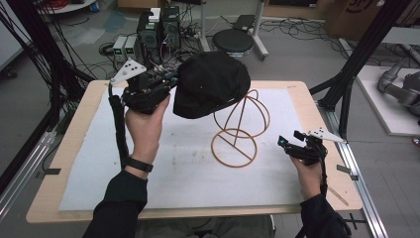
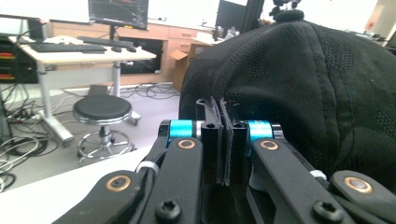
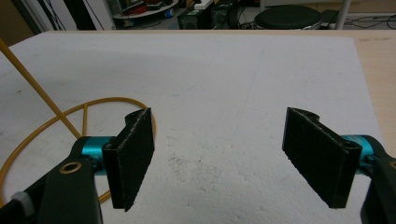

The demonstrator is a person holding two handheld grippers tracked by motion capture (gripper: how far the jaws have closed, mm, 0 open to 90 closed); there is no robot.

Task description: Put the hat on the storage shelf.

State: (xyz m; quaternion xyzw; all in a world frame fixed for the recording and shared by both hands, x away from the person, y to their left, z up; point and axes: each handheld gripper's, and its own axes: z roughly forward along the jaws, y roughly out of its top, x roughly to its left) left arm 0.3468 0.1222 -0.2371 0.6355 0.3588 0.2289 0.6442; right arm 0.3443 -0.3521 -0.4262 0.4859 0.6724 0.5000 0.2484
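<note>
A black cap (image 1: 213, 84) hangs in the air above the top of a golden wire hat stand (image 1: 237, 130) at the table's middle. My left gripper (image 1: 173, 82) is raised at the cap's left side and is shut on its edge. In the left gripper view the jaws (image 2: 224, 140) pinch a fold of the cap (image 2: 303, 84), which looms just beyond them. My right gripper (image 1: 283, 142) is low over the mat, to the right of the stand's base, and open. Between its pads (image 3: 133, 156) there is bare mat, with the stand's base ring (image 3: 46, 126) to the left.
A white mat (image 1: 188, 173) covers the wooden table (image 1: 74, 148). On the floor behind it are a black stool (image 1: 233, 40), computer boxes (image 1: 158, 29) and cables. Black frame posts (image 1: 356, 59) rise at the right, next to the table's corner.
</note>
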